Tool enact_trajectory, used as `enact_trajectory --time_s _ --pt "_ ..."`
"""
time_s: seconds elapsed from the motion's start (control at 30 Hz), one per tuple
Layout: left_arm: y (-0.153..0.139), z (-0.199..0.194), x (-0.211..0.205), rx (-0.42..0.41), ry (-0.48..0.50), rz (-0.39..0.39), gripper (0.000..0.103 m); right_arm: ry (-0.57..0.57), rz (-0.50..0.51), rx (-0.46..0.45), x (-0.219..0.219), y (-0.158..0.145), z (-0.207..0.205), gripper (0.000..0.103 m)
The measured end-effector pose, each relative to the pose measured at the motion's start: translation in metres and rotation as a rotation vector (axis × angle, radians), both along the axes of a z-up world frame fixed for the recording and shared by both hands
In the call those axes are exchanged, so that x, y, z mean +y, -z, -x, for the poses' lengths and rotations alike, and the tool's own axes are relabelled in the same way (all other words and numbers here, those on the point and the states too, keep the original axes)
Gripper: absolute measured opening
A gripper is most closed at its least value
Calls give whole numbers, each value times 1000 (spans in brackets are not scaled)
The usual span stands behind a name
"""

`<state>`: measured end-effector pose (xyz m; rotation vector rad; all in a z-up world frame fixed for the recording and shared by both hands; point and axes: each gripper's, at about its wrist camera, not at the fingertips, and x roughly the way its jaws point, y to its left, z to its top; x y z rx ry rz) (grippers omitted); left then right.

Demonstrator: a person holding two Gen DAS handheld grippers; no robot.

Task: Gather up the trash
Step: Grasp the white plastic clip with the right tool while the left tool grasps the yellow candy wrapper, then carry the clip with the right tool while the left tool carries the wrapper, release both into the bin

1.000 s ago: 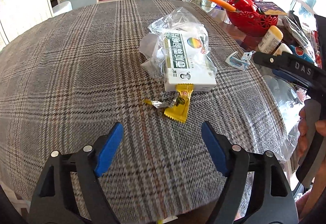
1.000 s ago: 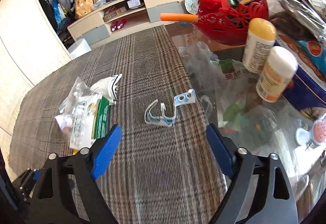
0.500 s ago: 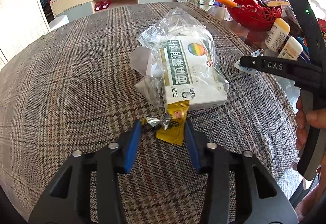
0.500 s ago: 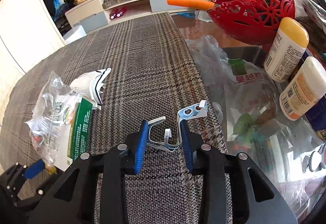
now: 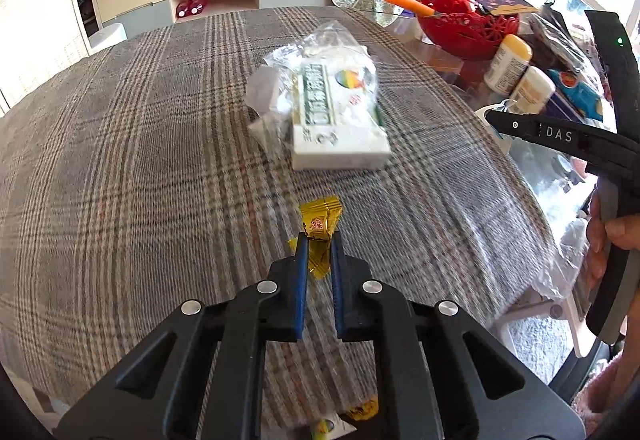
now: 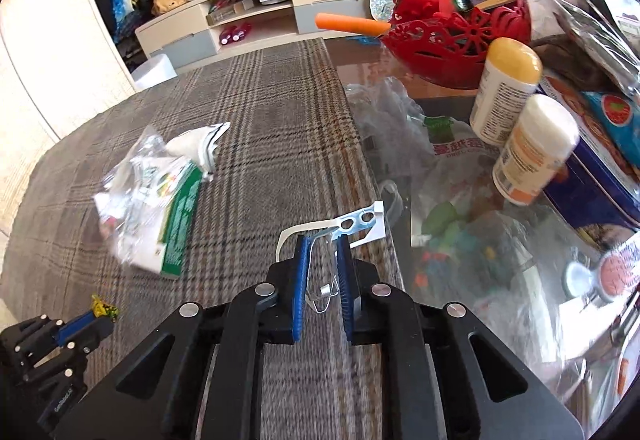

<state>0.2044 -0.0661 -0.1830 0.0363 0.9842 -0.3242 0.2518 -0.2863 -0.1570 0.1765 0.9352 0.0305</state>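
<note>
Shiny yellow foil candy wrapper, crinkly, sits pinched in the left gripper low in the frame as its blue pads close. The right gripper is shut on a thin clear plastic package shell. A white medicine box in a clear bag lies on the plaid woven tablecloth
</note>
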Motion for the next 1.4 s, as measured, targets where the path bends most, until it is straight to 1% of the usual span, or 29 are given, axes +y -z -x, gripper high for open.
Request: enact_trajectory --time_s 0.23,0.37,0.53,0.67,0.73,0.83,1.0,1.07,1.17,1.23,1.33,1.4 --pt "0 61 5 30 15 37 8 -64 -45 -30 19 -18 71 15" --pt "4 101 12 50 13 48 8 -101 -72 -27 31 -19 112 15" --pt "17 138 20 71 0 50 8 -127 -76 4 48 -3 158 15" --pt "34 164 22 83 12 38 8 -135 -106 58 55 24 188 15" --pt "47 175 23 98 17 42 8 -143 -116 85 61 37 199 15" --pt "68 183 22 121 17 45 8 -152 -130 126 71 57 211 15" --pt "104 184 22 176 10 79 8 -162 -139 181 90 86 217 15" --pt "115 184 23 197 13 90 8 -156 -122 197 95 97 218 15" --pt "130 183 23 229 23 91 8 -143 -144 223 100 112 220 15" --pt "138 181 24 249 27 92 8 -136 -133 236 103 121 220 15" --pt "150 181 25 268 24 82 9 -128 -142 266 103 132 216 15" --pt "158 181 27 291 22 90 9 -125 -137 278 103 135 214 16"
